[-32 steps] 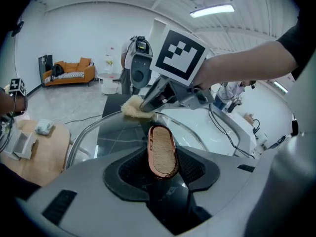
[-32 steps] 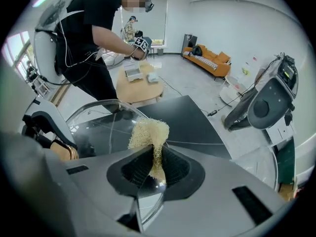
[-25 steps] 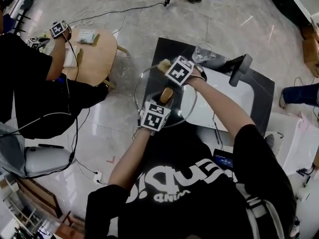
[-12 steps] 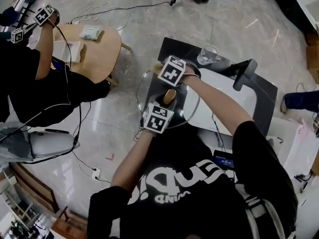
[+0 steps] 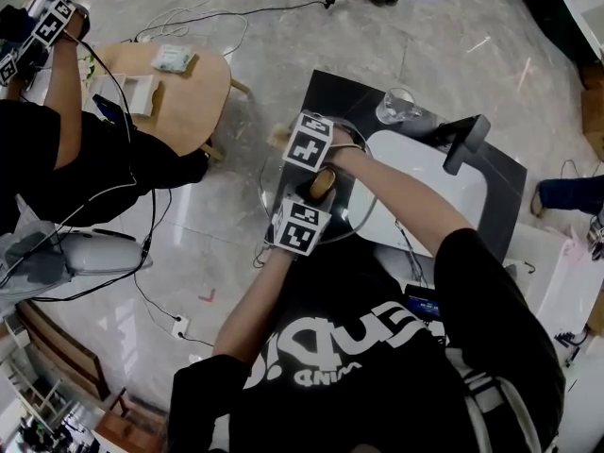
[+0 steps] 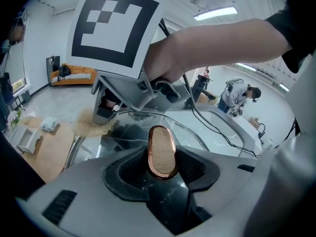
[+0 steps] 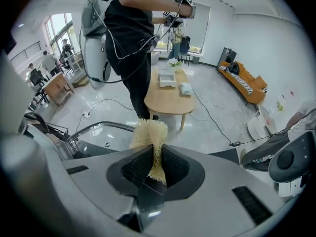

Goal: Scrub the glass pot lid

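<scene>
The round glass pot lid [image 5: 351, 217] is held over the black counter's left end, its rim [image 6: 190, 130] also in the left gripper view. My left gripper [image 6: 162, 168] is shut on the lid's wooden, copper-edged handle [image 6: 162, 151], seen from above as a tan knob [image 5: 323, 181]. My right gripper [image 7: 154, 164] is shut on a pale yellow fibrous scrubber [image 7: 149, 141], which sits at the lid's far left edge [image 7: 96, 128]. In the head view the right gripper [image 5: 289, 140] is just beyond the left gripper [image 5: 312, 202].
A white sink [image 5: 429, 192] with a dark faucet [image 5: 465, 142] lies right of the lid, with a glass cup [image 5: 396, 105] behind it. A round wooden table [image 5: 184, 92] and another person in black [image 5: 57, 159] are to the left. Cables cross the floor.
My right gripper has slid left along the lid's far edge with the scrubber. The left gripper keeps the handle still. The other person's grippers moved up and left.
</scene>
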Demonstrator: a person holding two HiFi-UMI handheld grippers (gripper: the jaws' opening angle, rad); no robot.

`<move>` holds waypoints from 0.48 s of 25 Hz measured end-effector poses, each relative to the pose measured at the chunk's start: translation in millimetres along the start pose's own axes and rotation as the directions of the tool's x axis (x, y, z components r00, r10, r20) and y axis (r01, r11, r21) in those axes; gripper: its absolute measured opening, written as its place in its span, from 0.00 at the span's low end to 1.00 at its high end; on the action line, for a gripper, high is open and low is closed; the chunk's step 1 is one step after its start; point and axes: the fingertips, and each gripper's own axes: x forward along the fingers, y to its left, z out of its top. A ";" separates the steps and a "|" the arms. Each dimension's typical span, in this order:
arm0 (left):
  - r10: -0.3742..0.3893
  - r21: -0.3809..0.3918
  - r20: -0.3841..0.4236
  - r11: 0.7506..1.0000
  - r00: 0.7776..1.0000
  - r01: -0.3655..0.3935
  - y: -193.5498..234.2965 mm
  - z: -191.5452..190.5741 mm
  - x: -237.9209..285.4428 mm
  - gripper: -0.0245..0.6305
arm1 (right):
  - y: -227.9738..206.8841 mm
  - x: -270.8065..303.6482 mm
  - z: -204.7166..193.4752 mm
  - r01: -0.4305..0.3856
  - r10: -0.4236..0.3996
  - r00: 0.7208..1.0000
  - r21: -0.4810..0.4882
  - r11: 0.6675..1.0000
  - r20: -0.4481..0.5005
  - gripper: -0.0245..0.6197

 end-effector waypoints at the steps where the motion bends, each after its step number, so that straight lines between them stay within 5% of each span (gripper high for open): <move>1: 0.002 0.000 0.003 1.000 1.000 -0.002 0.1 0.9 -0.9 0.32 | 1.5 0.3 2.1 -0.003 0.003 1.000 -0.004 1.000 0.002 0.11; 12: 0.006 -0.004 0.019 1.000 1.000 -0.006 -0.2 0.6 -0.4 0.32 | 54.4 10.5 32.4 -0.148 0.153 0.987 -0.115 0.982 0.037 0.11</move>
